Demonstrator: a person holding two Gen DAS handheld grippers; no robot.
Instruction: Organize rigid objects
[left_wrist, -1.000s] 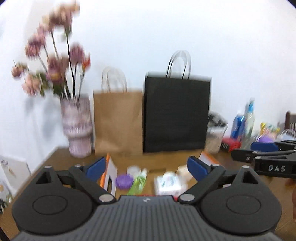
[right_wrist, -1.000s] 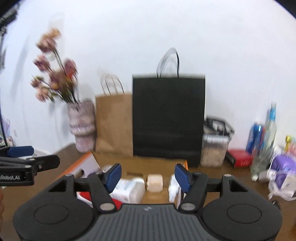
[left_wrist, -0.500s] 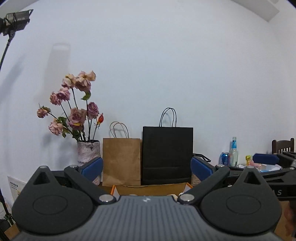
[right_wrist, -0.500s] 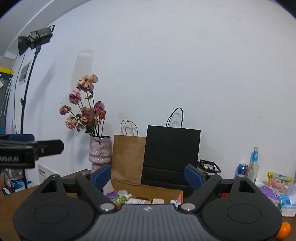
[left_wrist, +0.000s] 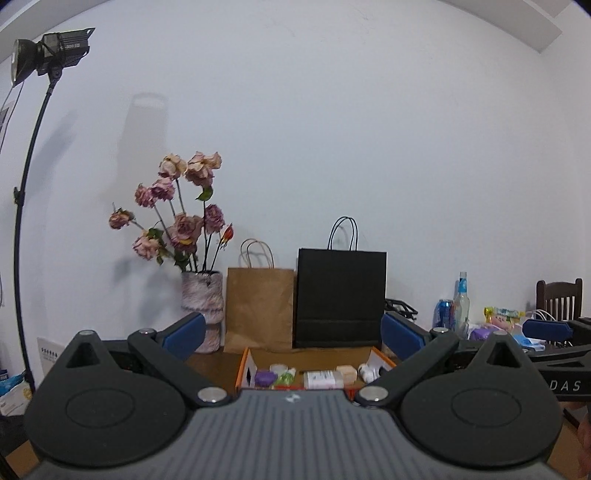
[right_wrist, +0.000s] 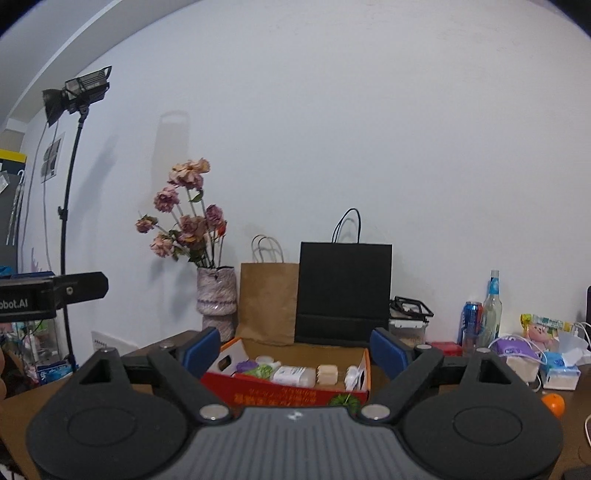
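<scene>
Right wrist view: right gripper (right_wrist: 293, 347) held level and well back from the open cardboard box (right_wrist: 295, 391), jaws spread wide after just opening further, nothing between them. Inside the box, a row of small rigid items: purple lid (right_wrist: 246, 366), green piece (right_wrist: 264, 369), white bottle (right_wrist: 293, 376) lying on its side, beige block (right_wrist: 327, 374), small white item (right_wrist: 351, 374) against the right wall. Left wrist view: left gripper (left_wrist: 293, 332) likewise spread and empty, facing the same box (left_wrist: 242, 369) from farther off. Judged to sit between placements, or near the finish, with both grippers clear of the box. For a good next move: pick one loose item on the table (right_wrist: 22, 406), approach level and slow, centre it between the pads before closing, then lower it into a free spot without knocking the row. Clutter at the right, around the orange (right_wrist: 553, 403), best given a wide berth.
</scene>
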